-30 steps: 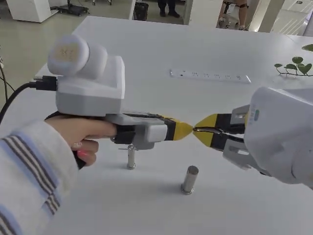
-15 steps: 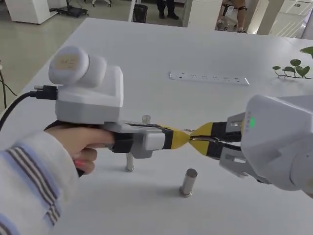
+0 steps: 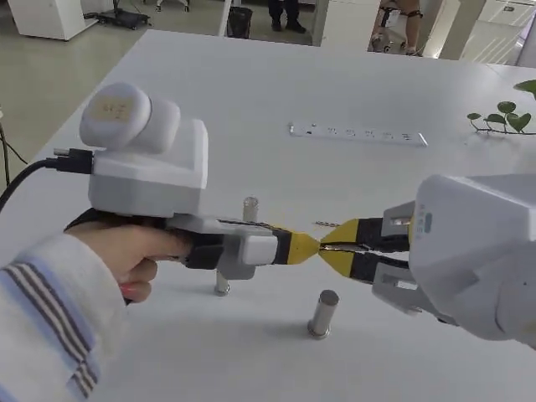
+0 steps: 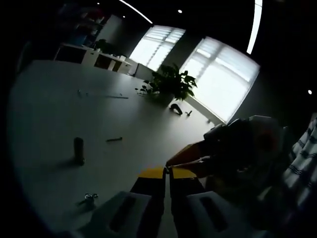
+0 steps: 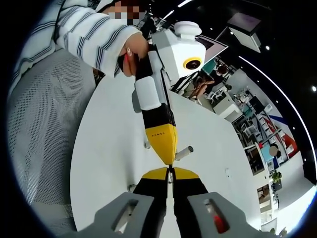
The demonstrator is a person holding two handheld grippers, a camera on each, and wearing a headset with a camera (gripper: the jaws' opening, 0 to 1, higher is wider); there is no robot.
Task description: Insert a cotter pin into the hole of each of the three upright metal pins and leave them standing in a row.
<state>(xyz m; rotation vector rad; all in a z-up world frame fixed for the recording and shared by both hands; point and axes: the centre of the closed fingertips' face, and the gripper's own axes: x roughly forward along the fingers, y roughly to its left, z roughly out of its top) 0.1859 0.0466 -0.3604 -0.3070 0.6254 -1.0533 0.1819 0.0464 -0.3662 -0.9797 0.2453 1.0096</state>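
The fingers (image 5: 184, 173) of the right gripper (image 5: 170, 173) are pressed together on a thin cotter pin (image 5: 170, 177), held in the air above the tabletop (image 3: 377, 84). The left gripper (image 4: 167, 171) meets it tip to tip. Its fingers (image 4: 151, 173) are closed to a narrow slit, and I cannot tell whether they pinch the same pin or only touch it. A hand (image 3: 126, 251) in a striped sleeve (image 3: 46, 318) holds the left gripper.

Three metal pins stand on the tabletop below. The far metal pin (image 3: 250, 208) is just behind the left gripper, the half-hidden metal pin (image 3: 222, 285) is beneath it, and the near metal pin (image 3: 323, 311) is in front, apart from the other two. A loose cotter pin (image 3: 327, 224) lies flat beyond the fingertips.

The tabletop is plain white, matt and wide. A white power strip (image 3: 358, 131) lies farther back, and a leafy sprig (image 3: 501, 115) reaches in at the right edge. Past the table are a pale floor (image 3: 50, 75), white cabinets and a dark bin (image 3: 241, 18). The left gripper view is dim, with bright windows (image 4: 223, 84) behind blinds and a potted plant (image 4: 171, 84) at the table's far end.

In the right gripper view a line of small dark letters runs across the left gripper's yellow finger, too small to read. A green light (image 3: 427, 223) glows on the right gripper's white housing
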